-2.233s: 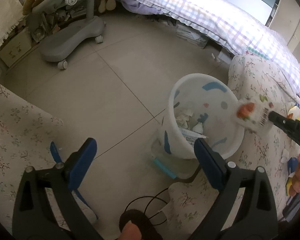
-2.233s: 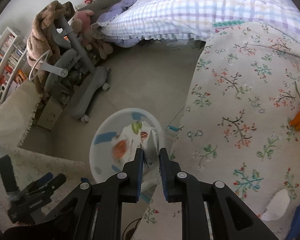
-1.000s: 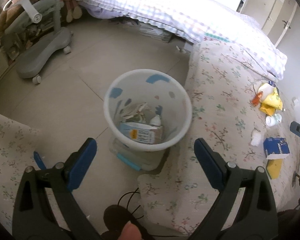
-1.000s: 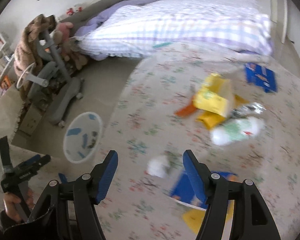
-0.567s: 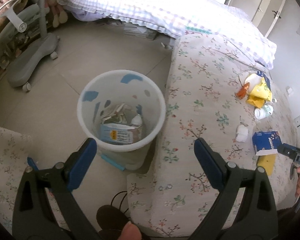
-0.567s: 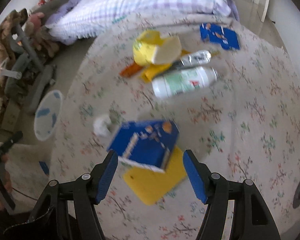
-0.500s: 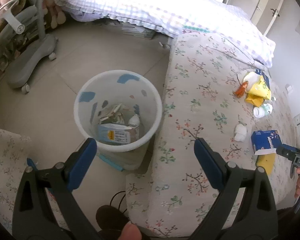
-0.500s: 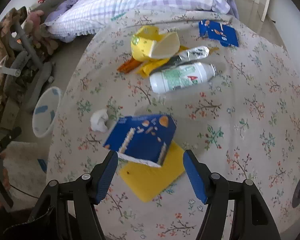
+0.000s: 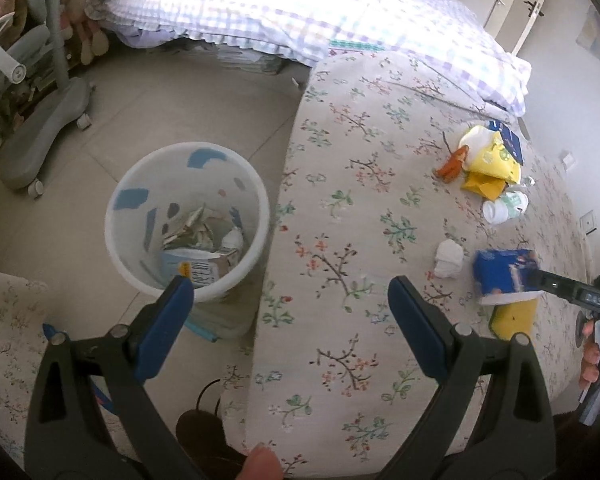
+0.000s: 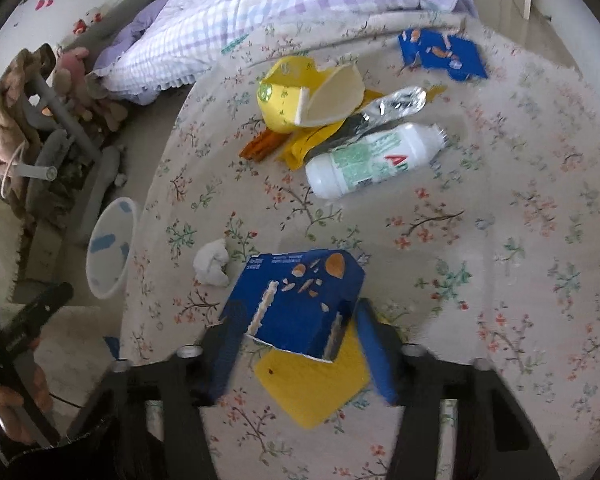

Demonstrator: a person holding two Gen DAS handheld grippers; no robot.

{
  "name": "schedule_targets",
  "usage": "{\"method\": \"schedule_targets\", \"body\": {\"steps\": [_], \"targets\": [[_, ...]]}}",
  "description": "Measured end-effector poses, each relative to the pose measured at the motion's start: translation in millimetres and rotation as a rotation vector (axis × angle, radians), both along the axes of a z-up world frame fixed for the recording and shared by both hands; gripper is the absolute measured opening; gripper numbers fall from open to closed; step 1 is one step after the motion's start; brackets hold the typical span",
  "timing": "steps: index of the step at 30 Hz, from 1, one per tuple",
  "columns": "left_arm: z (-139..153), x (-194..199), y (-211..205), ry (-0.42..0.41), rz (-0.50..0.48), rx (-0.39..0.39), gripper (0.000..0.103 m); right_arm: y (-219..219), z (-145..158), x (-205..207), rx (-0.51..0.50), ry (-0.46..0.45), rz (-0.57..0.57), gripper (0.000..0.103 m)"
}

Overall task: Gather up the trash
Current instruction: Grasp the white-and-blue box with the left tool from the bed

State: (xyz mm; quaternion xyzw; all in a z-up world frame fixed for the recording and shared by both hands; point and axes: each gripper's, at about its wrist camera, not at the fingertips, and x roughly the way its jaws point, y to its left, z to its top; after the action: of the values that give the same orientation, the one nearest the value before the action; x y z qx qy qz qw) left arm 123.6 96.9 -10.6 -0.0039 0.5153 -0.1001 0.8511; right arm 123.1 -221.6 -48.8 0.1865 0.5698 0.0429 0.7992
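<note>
A white trash bin (image 9: 188, 168) with blue patches stands on the floor beside the floral table (image 9: 340, 240); it holds cartons and paper. My left gripper (image 9: 288, 316) is open and empty, above the bin's edge and the table's edge. My right gripper (image 10: 296, 344) is open, its fingers on either side of a torn blue box (image 10: 300, 300) that lies on a yellow pad (image 10: 316, 380). The blue box (image 9: 500, 276) also shows in the left wrist view. A white crumpled tissue (image 10: 212, 266) lies just left of the box.
Further back on the table lie a white bottle (image 10: 372, 160), a silver wrapper (image 10: 392, 106), a yellow carton (image 10: 300, 96), an orange wrapper (image 10: 260, 146) and a flat blue packet (image 10: 440, 54). A bed (image 9: 300, 12) and a grey chair base (image 9: 40, 128) stand beyond.
My right gripper dropped the earlier carton in the bin, swung over the table and came down around the blue box. My left gripper drifted right, toward the table.
</note>
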Motion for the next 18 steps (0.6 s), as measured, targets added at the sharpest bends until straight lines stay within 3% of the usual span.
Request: {"method": "schedule_targets", "body": {"steps": [3, 8, 12, 15, 17, 18], "targets": [[0.0, -0.6, -9.3, 0.001, -0.012, 0.004, 0.097, -3.2, 5.5, -0.8, 0.024, -0.028, -0.005, 0.005], [-1.6, -2.8, -33.2, 0.014, -0.050, 0.013, 0.097, -12.0, 38.7, -16.0, -0.003, -0.138, -0.010, 0.002], [-3.2, -5.8, -60.6, 0.019, -0.100, 0.014, 0.097, -28.1, 48.8, -26.2, -0.029, -0.172, -0.034, 0.003], [-9.9, -5.8, -82.4, 0.034, -0.143, 0.022, 0.097, -43.4, 39.1, -30.5, -0.048, -0.121, -0.043, 0.009], [-15.1, -5.2, -97.3, 0.051, -0.164, 0.025, 0.097, -52.9, 30.6, -34.2, -0.059, -0.080, -0.058, 0.030], [-18.2, -4.0, -106.1, 0.062, -0.173, 0.019, 0.097, -58.4, 25.2, -36.2, -0.066, -0.057, -0.072, 0.035]]}}
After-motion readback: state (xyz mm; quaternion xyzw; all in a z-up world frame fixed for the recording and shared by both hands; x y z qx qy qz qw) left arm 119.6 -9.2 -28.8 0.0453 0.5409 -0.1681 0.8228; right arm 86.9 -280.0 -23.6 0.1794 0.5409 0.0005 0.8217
